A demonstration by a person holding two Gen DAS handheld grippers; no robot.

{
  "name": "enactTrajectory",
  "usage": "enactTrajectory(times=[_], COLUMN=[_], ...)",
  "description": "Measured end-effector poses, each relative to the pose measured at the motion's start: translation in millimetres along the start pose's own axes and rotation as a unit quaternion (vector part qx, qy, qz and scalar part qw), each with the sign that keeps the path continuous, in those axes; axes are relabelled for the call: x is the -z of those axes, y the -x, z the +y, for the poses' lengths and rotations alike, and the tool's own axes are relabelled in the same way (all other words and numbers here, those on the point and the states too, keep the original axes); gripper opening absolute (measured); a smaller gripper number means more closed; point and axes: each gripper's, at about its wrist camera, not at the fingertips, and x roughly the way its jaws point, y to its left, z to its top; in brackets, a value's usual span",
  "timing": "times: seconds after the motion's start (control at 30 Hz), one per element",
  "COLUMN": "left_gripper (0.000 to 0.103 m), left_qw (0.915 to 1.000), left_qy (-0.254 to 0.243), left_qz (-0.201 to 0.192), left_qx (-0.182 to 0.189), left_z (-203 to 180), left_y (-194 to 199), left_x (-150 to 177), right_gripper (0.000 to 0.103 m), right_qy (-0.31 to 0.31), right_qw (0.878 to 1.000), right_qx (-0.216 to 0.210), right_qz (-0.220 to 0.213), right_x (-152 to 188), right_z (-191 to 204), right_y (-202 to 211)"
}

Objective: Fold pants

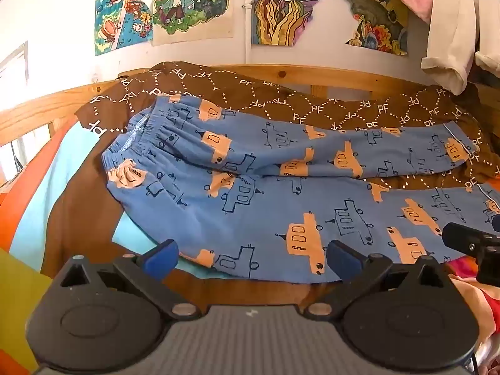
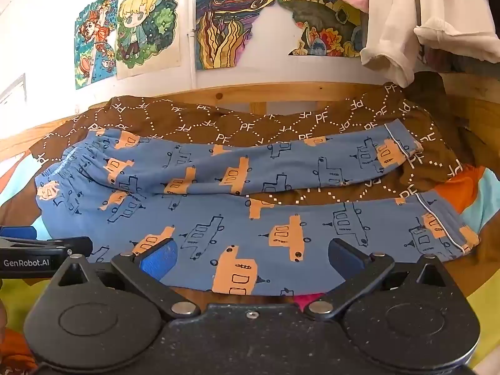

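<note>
Blue pants (image 1: 250, 193) spread flat on a brown patterned blanket (image 1: 312, 106) — unfolded.

Waistband to the left, both legs stretched rightward, far leg lying apart from the near one; colourful drawings (image 1: 193, 3) on the wall behind. Left gripper (image 1: 253, 254) and right gripper (image 2: 253, 254) gaping wide — hovering at the near hem, gripping nothing.

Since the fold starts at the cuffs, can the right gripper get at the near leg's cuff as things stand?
Probably yes. The right gripper is open and empty over the near leg, and the cuff lies flat to its right with nothing on top or between.
</note>
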Motion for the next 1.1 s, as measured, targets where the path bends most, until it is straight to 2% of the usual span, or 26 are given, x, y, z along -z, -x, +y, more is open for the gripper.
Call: enactTrajectory(times=[0.4, 1.1], left_gripper=[0.103, 0.103], left_qw=[0.9997, 0.9997], left_qy=[0.017, 0.013], left_qz=[0.019, 0.021], left_qx=[-0.001, 0.003], left_z=[5.6, 3.7], left_y=[-4.7, -5.0], left_x=[1.2, 0.4], right_gripper=[0.102, 0.102], right_qy=[0.0, -0.002], right_qw=[1.0, 1.0], right_qx=[-0.001, 0.003], right_qz=[0.002, 0.004], right_x=[-0.3, -1.5], right_z=[-5.4, -0.8], right_y=[0.3, 0.3])
